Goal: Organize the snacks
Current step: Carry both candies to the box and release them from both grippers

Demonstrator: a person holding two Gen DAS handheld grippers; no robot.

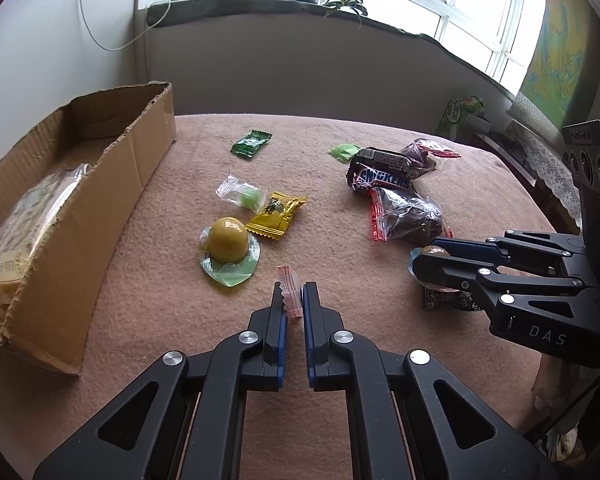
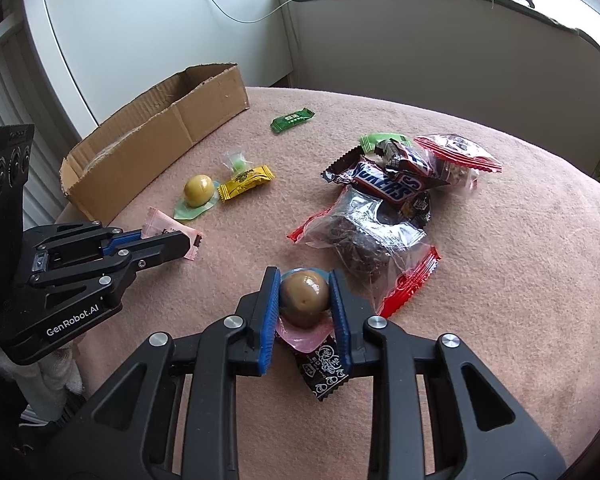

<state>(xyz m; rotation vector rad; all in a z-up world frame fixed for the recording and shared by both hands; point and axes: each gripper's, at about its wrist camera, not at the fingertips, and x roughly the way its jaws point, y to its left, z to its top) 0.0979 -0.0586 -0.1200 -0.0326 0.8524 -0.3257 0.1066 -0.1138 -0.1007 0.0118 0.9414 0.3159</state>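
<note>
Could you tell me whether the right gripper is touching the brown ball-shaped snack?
Touching. In the right wrist view, the right gripper has both blue pads pressed against the sides of the brown ball-shaped snack, with no gap on either side.

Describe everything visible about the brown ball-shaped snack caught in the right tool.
The round, glossy brown ball snack looks smooth and hard, in clear plastic with a bluish rim behind and a pink film tab in front. It sits low over the pink fleece tablecloth, pinched on both sides by the blue-padded fingers of the right tool, which is shut on it. A black printed candy wrapper lies just beneath. Whether it is lifted cannot be told.
</note>
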